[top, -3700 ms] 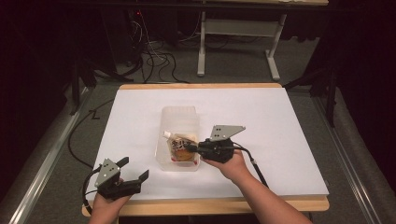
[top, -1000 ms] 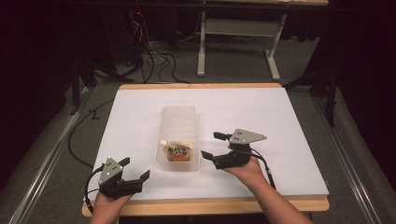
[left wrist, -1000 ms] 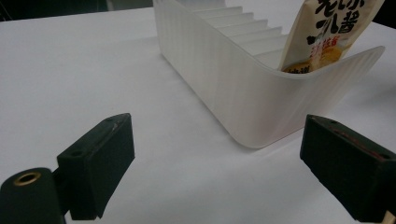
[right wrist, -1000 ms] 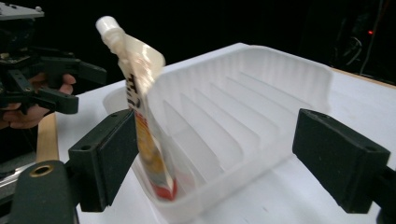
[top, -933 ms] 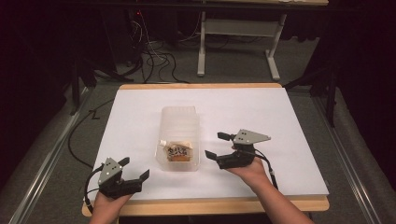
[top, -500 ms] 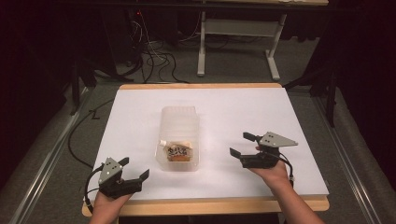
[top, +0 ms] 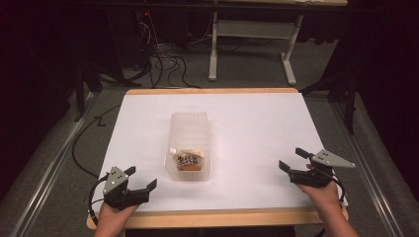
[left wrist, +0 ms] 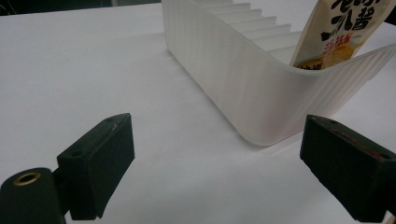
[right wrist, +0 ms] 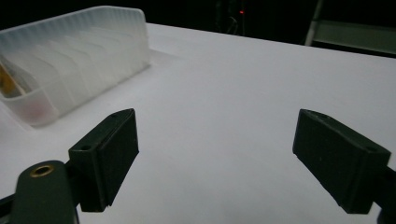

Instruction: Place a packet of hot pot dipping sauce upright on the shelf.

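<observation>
high view: translucent bin [top: 190,123] mid-table [top: 257,118], printed packet [top: 189,161] upright at its near end; left gripper [top: 141,178] and right gripper [top: 292,159] near the front corners, jaws spread, empty. left gripper view: bin corner just ahead, packet inside. right gripper view: bin well off left.

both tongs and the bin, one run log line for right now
left tongs: open, empty, near table edge | right tongs: open, empty, right of bin | bin: clear plastic, one snack packet at near end
</observation>
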### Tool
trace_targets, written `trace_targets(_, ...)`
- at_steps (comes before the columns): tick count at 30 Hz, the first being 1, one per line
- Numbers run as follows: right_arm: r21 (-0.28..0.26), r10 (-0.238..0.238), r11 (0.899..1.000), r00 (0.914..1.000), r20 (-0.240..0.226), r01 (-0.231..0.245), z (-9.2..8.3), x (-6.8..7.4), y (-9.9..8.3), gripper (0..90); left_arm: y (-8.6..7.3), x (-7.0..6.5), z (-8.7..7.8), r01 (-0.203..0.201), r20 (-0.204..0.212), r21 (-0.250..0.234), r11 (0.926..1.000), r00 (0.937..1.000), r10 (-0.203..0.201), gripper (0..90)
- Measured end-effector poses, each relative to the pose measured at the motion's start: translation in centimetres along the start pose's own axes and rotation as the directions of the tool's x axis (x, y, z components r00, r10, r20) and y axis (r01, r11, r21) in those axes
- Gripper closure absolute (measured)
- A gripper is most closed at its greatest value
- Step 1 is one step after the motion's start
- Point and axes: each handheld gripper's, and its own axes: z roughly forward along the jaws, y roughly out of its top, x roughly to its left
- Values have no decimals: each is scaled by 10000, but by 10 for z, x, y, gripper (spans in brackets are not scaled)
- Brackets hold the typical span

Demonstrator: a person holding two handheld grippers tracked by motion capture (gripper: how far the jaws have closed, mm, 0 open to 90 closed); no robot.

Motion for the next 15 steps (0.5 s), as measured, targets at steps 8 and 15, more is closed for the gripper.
trace_targets(8, -74, 570, 9984, 9966, 593, -567, -15, -19, -25, 146, 1, -5, 7, -240, 60, 281, 9993, 9997, 239, 104)
trace_targets(15, 288, 261, 9992, 9992, 296, -270, -5, -13, -28, 149, 1, -6, 7, -258, 68, 293, 9992, 9996, 256, 103)
